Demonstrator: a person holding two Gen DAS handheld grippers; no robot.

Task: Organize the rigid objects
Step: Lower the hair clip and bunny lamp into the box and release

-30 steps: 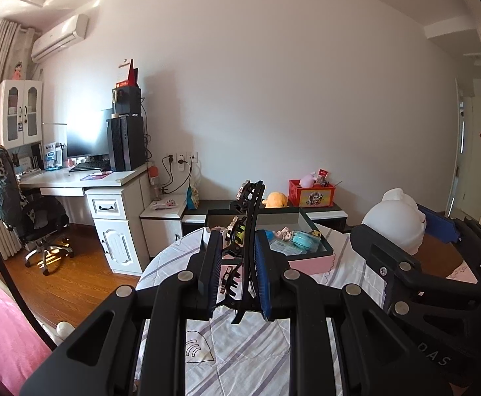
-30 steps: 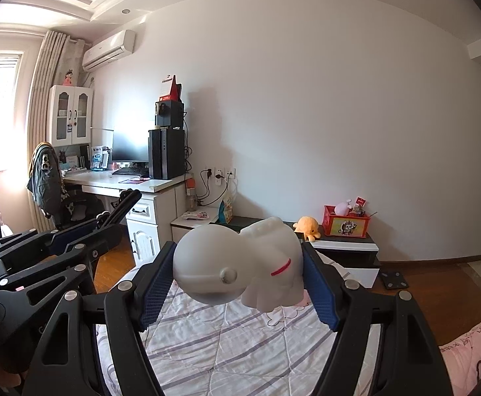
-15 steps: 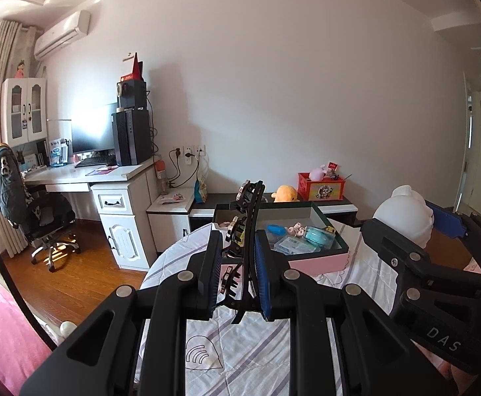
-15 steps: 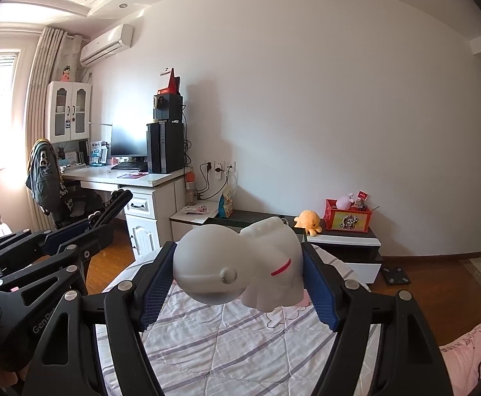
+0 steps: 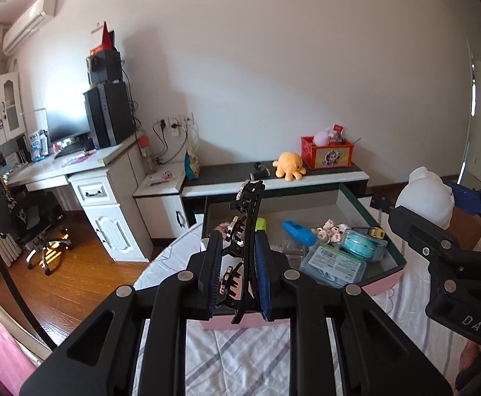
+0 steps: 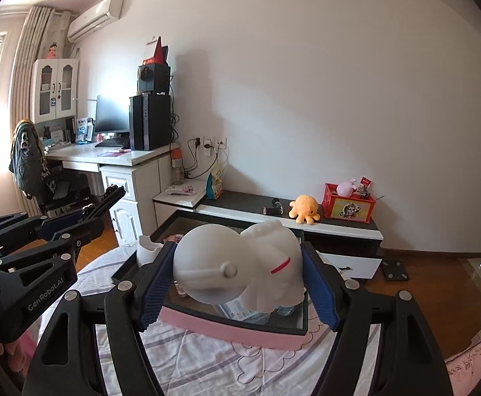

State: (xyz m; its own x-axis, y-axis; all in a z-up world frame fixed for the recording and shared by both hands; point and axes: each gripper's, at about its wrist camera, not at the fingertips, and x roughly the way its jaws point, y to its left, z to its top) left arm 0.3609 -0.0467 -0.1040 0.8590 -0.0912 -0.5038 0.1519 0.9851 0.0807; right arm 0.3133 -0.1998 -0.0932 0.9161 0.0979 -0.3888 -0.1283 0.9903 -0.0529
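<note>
My left gripper (image 5: pixel 239 274) is shut on a long black hair claw clip (image 5: pixel 245 231) that stands up between its blue pads. It hangs over the near left corner of a pink storage box (image 5: pixel 382 282) with a dark inside. My right gripper (image 6: pixel 239 275) is shut on a white animal-shaped figure (image 6: pixel 240 267) with a red collar mark, held over the same box (image 6: pixel 230 328). That figure (image 5: pixel 427 198) and the right gripper's fingers (image 5: pixel 418 234) show at the right of the left wrist view. The left gripper's fingers (image 6: pixel 85 227) show at the left of the right wrist view.
Inside the box lie a blue tube (image 5: pixel 298 231), small pig figures (image 5: pixel 329 229), a teal round case (image 5: pixel 359 246) and a clear plastic case (image 5: pixel 334 264). The box rests on a striped bedsheet (image 5: pixel 237 359). Behind stands a low cabinet (image 6: pixel 306 226) with an orange plush octopus (image 6: pixel 304 209) and a red box (image 6: pixel 349 203).
Both grippers have moved forward and slightly down toward the pink box, which now lies right under them. Each still holds its object as before.
</note>
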